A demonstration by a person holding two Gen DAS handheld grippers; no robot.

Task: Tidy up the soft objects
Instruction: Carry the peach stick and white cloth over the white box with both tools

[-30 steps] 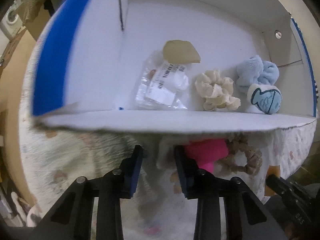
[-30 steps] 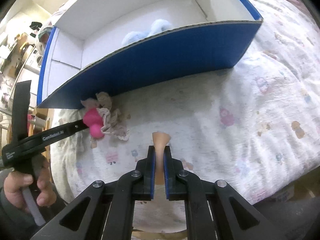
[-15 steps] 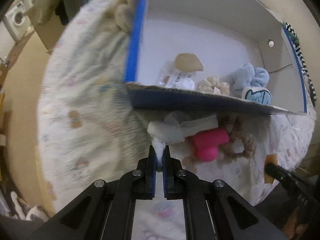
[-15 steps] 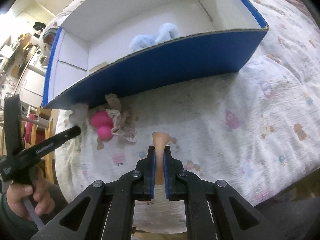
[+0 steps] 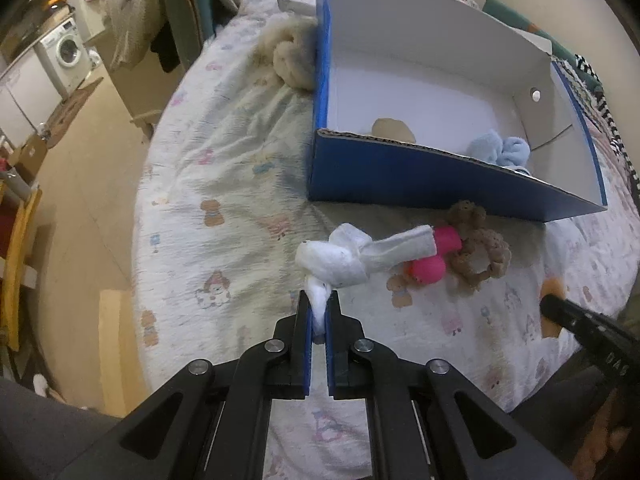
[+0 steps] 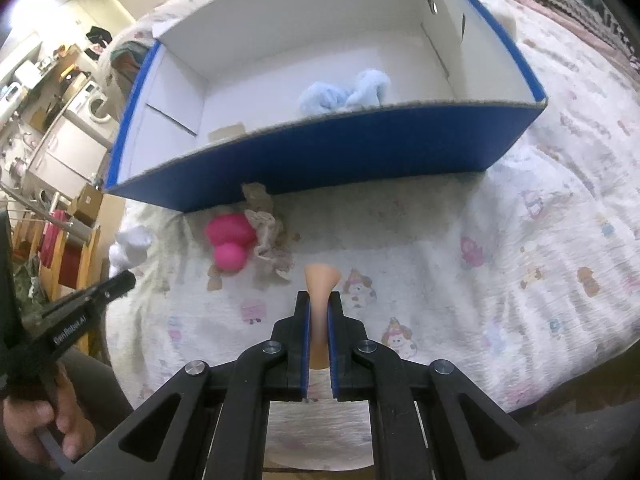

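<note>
My left gripper (image 5: 319, 300) is shut on a white knotted cloth (image 5: 352, 258) and holds it above the bed; the cloth also shows in the right wrist view (image 6: 130, 246). My right gripper (image 6: 319, 300) is shut on a beige sponge (image 6: 321, 280). A pink sponge (image 5: 430, 262) (image 6: 231, 242) and a brown scrunchie (image 5: 482, 248) (image 6: 266, 240) lie on the bed before the blue box (image 5: 400, 176) (image 6: 360, 156). Inside the box are a light blue scrunchie (image 5: 500, 150) (image 6: 344, 94) and a tan piece (image 5: 392, 130).
The bed has a printed quilt (image 5: 224, 184). A beige fluffy thing (image 5: 292, 60) lies against the box's left wall. The bed edge drops to the floor on the left, with a wooden chair (image 5: 16, 248) and a washing machine (image 5: 66, 50) beyond.
My left gripper shut on the white cloth by the box wall and pulled it back and up away from the box. My right gripper keeps the beige sponge and has drawn back a little.
</note>
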